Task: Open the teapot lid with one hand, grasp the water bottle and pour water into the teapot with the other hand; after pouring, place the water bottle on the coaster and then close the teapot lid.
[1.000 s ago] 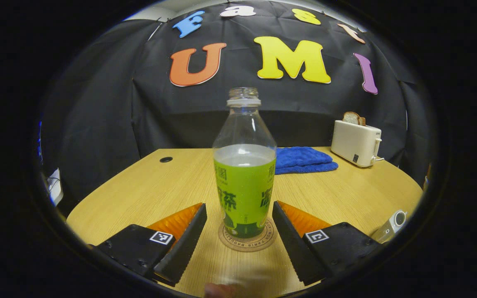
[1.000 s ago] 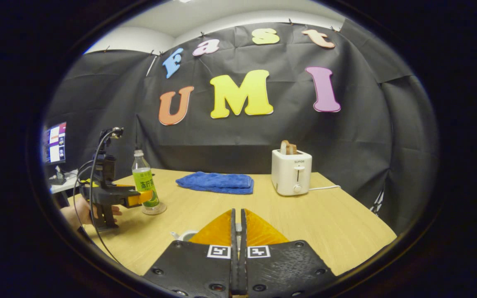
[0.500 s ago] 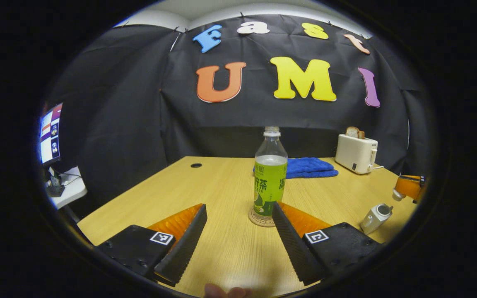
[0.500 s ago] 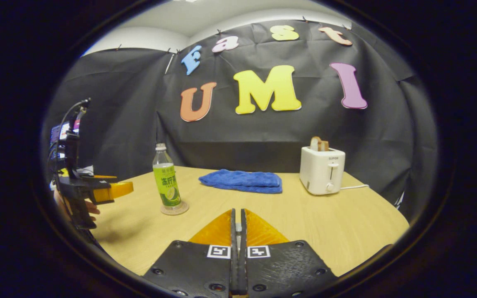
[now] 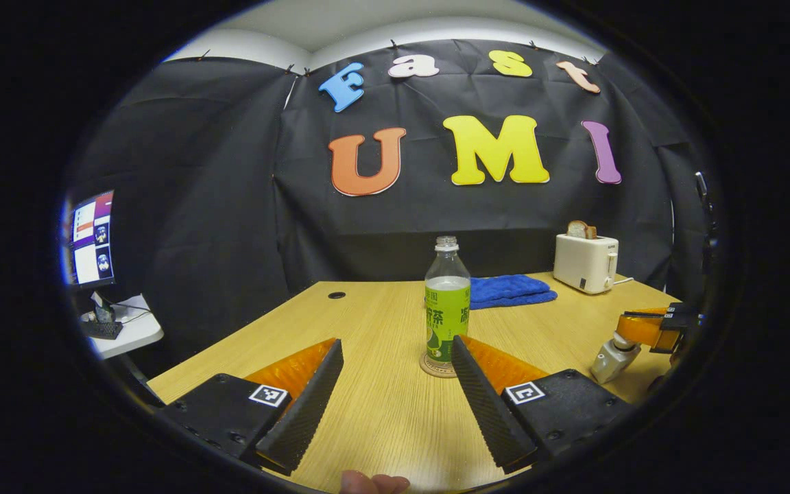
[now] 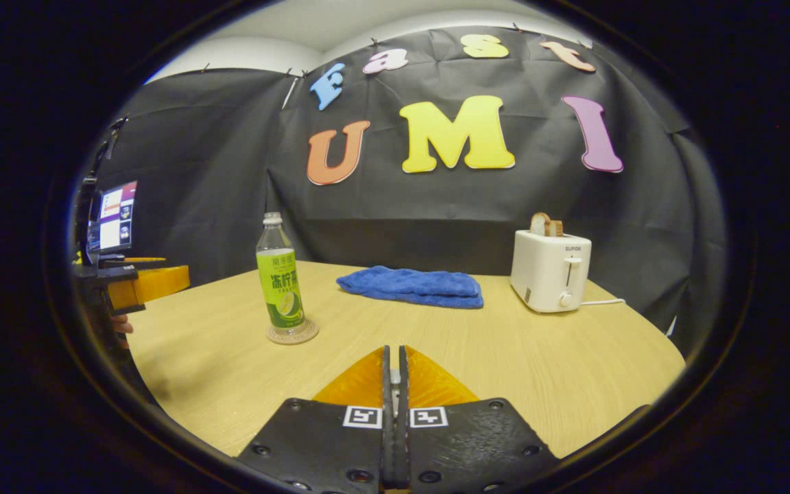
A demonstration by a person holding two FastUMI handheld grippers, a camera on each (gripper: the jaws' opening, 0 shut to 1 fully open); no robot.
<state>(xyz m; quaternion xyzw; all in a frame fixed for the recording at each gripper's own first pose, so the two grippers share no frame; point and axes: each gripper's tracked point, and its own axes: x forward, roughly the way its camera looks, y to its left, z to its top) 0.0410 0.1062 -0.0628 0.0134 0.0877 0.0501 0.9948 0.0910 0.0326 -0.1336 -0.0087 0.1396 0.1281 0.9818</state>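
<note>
Clear plastic water bottle with green label [image 5: 447, 302] is standing on round cork coaster [image 5: 439, 366]. Left gripper [image 5: 395, 391] is sitting spread, empty; right gripper [image 6: 393, 405] is pinched closed. Judging lid-closing next: lower onto white teapot [image 5: 612, 358].

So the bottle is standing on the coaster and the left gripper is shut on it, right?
Not quite. The bottle does stand on the coaster, but the left gripper is open, its fingers spread apart and short of the bottle, not touching it. The left gripper view shows this.
</note>
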